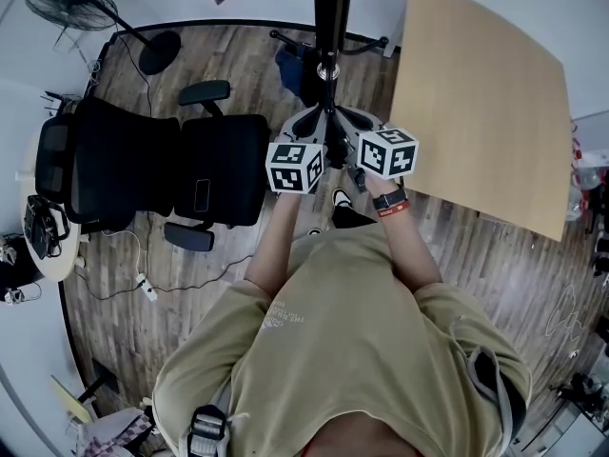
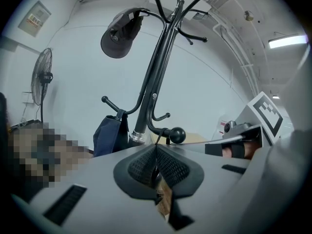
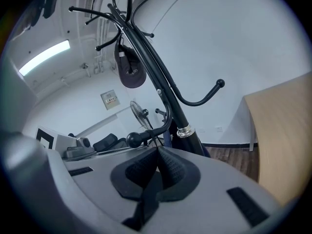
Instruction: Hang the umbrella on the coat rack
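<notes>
Reaching forward, I have left gripper [image 2: 156,165] and right gripper [image 3: 157,165] both clamped on a strap [image 2: 157,139], hook [image 2: 176,135] at twelve o'clock.

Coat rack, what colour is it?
The metal coat rack is black; clearest in the left gripper view.

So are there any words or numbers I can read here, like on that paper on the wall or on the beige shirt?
Nothing here can be read.
White paper notice on the wall: print too small and blurred.
Small pale print on the beige T-shirt: too blurred.
Black-and-white marker cubes: square patterns only, no letters or numbers.
</notes>
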The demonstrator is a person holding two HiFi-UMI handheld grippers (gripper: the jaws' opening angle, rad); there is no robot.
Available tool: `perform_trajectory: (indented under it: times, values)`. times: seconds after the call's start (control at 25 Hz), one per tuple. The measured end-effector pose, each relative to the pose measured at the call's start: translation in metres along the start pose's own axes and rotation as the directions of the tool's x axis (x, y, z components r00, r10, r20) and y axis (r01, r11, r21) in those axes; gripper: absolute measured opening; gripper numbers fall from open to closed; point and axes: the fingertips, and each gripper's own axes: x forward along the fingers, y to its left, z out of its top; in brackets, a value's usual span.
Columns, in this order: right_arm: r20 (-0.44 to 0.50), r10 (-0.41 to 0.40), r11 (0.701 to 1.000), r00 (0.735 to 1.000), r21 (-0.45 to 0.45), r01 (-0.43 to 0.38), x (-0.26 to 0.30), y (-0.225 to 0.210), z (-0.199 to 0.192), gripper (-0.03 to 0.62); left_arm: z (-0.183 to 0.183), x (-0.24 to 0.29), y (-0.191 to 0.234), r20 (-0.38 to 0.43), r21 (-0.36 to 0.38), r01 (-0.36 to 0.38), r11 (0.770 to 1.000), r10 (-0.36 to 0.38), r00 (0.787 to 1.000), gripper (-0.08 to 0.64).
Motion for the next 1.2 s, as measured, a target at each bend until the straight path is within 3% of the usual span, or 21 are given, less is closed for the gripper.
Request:
perform_trajectory:
  times: [0.88,1.2]
  values:
    - [0.061,-0.012,0.999,0.998,-0.033,0.014,-0.01,0.009,-0.001,0.015,-0.006,-0.011,-0.012,-0.031,0.047,0.026,0.999,-0.025,0.999,0.025]
    - [0.107,-0.08,0.995,0.991,-0.053,0.086,-0.034,0.008,0.005,0.015,0.006,-0.031,-0.014,0.011,0.046,0.005,0.999,-0.006,1.0,0.025]
